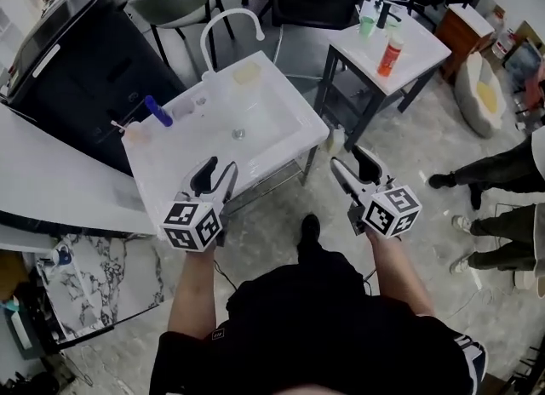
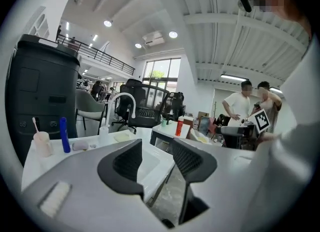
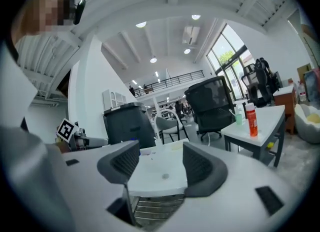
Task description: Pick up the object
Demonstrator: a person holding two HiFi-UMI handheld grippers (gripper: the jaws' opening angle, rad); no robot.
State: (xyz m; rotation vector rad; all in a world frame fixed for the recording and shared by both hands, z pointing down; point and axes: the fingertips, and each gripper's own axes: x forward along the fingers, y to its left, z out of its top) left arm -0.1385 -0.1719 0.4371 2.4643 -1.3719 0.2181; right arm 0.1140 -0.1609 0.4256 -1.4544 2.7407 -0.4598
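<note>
The left gripper (image 1: 223, 166) and right gripper (image 1: 349, 159) are both released, with their ribbed black pads standing apart and nothing between them. Each has a smooth grey plastic body and a cube with black-and-white square markers at its rear. Ahead stands a glossy white rectangular sink (image 1: 300, 104) with rounded corners, a shallow basin, a small metal drain (image 1: 239, 134) and a white arched faucet (image 1: 223, 23). It rests on a thin metal frame. Which small thing is to be picked up cannot be told. All lie on the sink's far rim: a blue tube (image 1: 157, 111) tilted near the left corner, a pale cup (image 1: 134, 132) holding a toothbrush just beside it, and a flat yellow pad (image 1: 247, 72) right of the faucet. The left gripper hangs over the sink's near edge; the right gripper hangs off the sink's right corner, above the floor (image 1: 281, 231). The basin and the near rim are bare. A gap of floor separates the sink from a white side table (image 1: 426, 44) carrying an orange bottle (image 1: 389, 51) and a green cup (image 1: 367, 23). A tall black cabinet (image 1: 85, 61) stands close behind the sink's left side, with a white counter (image 1: 51, 172) next to it. The floor is mottled grey. Office chairs stand beyond, and two people's legs (image 1: 494, 172) show at the right.
</note>
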